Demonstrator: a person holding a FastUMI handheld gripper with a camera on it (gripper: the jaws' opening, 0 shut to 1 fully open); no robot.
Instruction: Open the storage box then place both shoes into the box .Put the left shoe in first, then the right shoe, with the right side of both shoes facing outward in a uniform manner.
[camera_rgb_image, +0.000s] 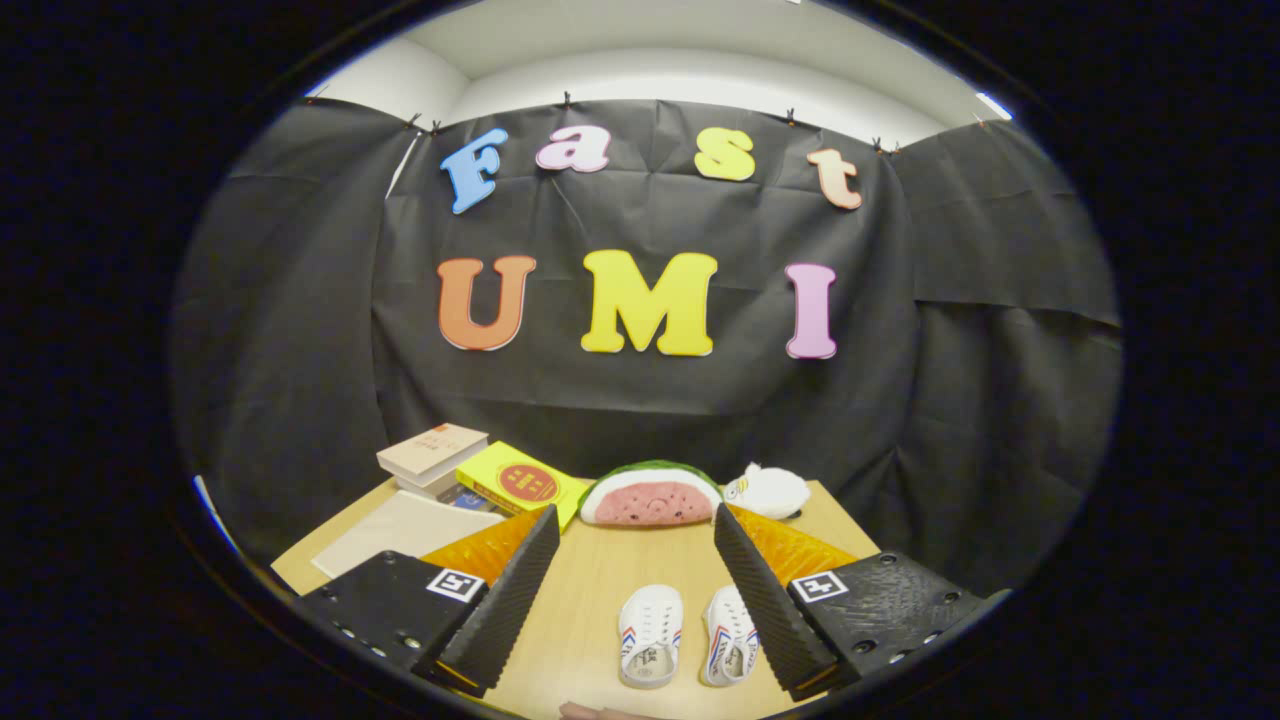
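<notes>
Two small white shoes with red and blue side stripes lie side by side on the wooden table, toes pointing away from me. The left shoe sits between my fingers; the right shoe lies close against the inner face of my right finger, partly hidden by it. My gripper hangs above the table with its fingers spread wide and nothing held. I cannot make out a storage box.
At the table's far edge sit a watermelon-slice plush and a small white plush. To the far left lie a stack of books, a yellow book and a pale flat sheet. A fingertip shows at the near edge.
</notes>
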